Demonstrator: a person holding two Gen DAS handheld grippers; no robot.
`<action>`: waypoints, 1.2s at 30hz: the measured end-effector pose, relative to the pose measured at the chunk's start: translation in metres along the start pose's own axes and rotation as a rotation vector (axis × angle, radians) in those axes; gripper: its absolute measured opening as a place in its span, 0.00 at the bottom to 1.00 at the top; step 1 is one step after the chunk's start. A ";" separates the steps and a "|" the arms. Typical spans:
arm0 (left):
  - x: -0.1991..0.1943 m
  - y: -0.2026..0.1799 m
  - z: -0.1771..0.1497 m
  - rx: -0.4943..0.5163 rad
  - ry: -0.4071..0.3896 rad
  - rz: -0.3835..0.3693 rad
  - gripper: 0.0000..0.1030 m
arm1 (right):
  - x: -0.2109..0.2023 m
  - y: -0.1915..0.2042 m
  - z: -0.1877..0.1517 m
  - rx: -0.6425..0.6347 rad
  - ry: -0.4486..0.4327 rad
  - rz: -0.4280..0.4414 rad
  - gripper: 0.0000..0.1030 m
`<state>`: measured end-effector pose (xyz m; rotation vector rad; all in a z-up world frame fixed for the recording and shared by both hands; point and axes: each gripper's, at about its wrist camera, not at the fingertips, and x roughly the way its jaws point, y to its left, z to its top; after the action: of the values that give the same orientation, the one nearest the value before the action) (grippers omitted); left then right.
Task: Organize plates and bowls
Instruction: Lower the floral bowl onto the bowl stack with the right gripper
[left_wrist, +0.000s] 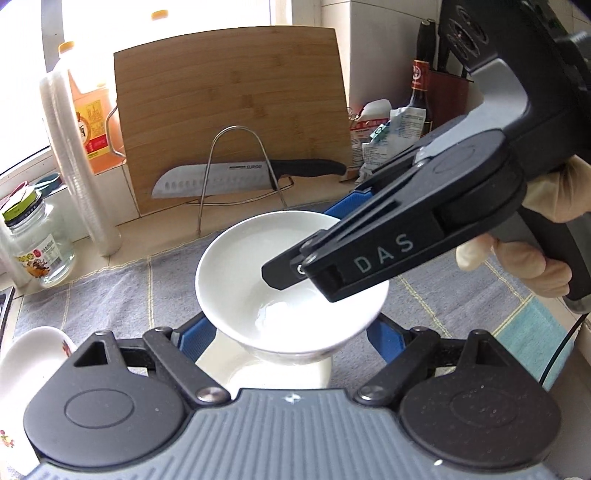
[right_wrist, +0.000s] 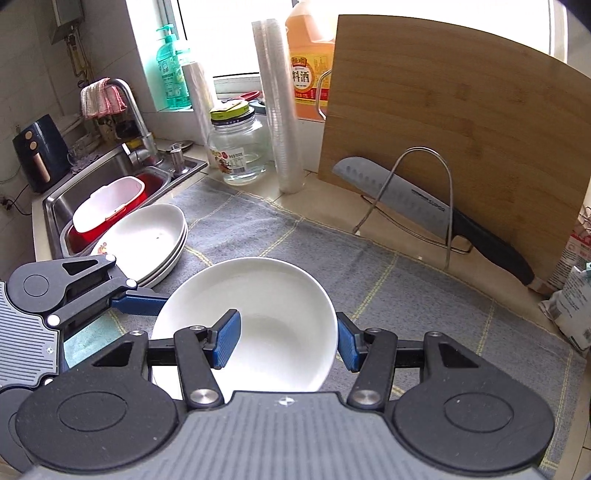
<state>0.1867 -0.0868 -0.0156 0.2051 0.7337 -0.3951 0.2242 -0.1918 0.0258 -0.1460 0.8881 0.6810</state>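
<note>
A white bowl (right_wrist: 255, 325) is up off the grey cloth (right_wrist: 406, 280), and two grippers hold it. The right gripper (right_wrist: 286, 341) is clamped on the bowl's side wall: one blue pad (right_wrist: 226, 341) is inside the bowl and the other blue pad (right_wrist: 347, 345) presses on the outside. In the left wrist view the same bowl (left_wrist: 258, 280) sits between the fingers of the left gripper (left_wrist: 291, 338), with a blue pad (left_wrist: 197, 334) against the lower left side and one at the lower right, so this gripper hugs the bowl from both sides. The black arm of the right gripper (left_wrist: 388, 251) reaches over the bowl's rim there, and a gloved hand (left_wrist: 546, 236) grips its handle. Just under the bowl, a bit of another white dish (left_wrist: 273, 373) shows, but it is hard to tell what it is. To the left, near the sink (right_wrist: 92, 192), is a stack of white plates (right_wrist: 147, 240). A red and white tub (right_wrist: 110, 206) lies in the sink. Behind the cloth, a wooden cutting board (right_wrist: 461, 140) leans on a wire stand (right_wrist: 424, 192), and a big knife (right_wrist: 424, 210) rests against it. A glass jar (right_wrist: 240, 151), a tall stack of clear cups (right_wrist: 280, 110) and an orange bottle (right_wrist: 310, 62) stand by the window.
</note>
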 end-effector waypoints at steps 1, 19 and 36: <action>-0.001 0.003 -0.002 -0.007 0.002 0.001 0.85 | 0.003 0.004 0.001 -0.003 0.004 0.004 0.59; -0.001 0.021 -0.023 -0.034 0.057 0.006 0.85 | 0.036 0.029 -0.006 -0.027 0.053 0.017 0.59; 0.004 0.025 -0.024 -0.024 0.086 -0.003 0.87 | 0.046 0.030 -0.013 -0.021 0.069 0.020 0.59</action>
<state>0.1848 -0.0578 -0.0346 0.1989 0.8231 -0.3820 0.2174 -0.1507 -0.0129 -0.1802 0.9494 0.7073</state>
